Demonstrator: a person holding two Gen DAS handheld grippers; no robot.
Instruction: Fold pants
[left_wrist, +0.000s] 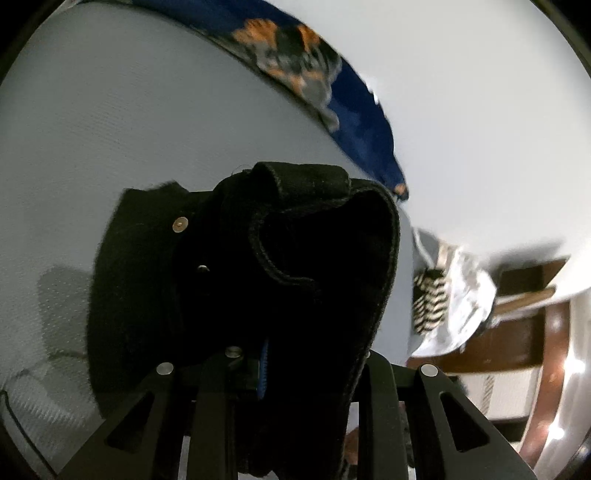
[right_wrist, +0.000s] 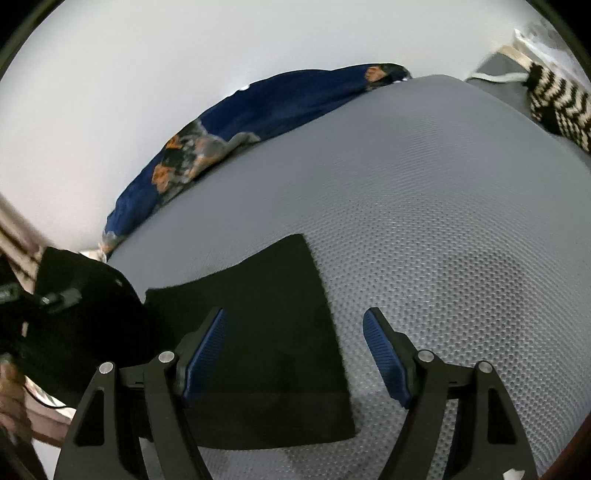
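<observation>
Black pants (left_wrist: 295, 266) bunch thickly in front of the left wrist camera, their hemmed waistband and two metal rivets showing. My left gripper (left_wrist: 280, 369) is shut on this bundle of pants, and the cloth hides most of its fingers. In the right wrist view a flat part of the black pants (right_wrist: 269, 332) lies on the grey mesh mattress (right_wrist: 443, 221). My right gripper (right_wrist: 295, 354) hovers over that part's right edge, open, with nothing between its blue pads (right_wrist: 207, 354). At the left edge of that view the lifted pants bundle (right_wrist: 81, 306) shows beside the left gripper.
A blue blanket with an orange and grey print (right_wrist: 236, 122) lies along the mattress's far edge by the white wall. A black-and-white striped cloth (right_wrist: 557, 103) sits at the far right corner. Brown wooden furniture (left_wrist: 517, 332) stands beyond the mattress edge.
</observation>
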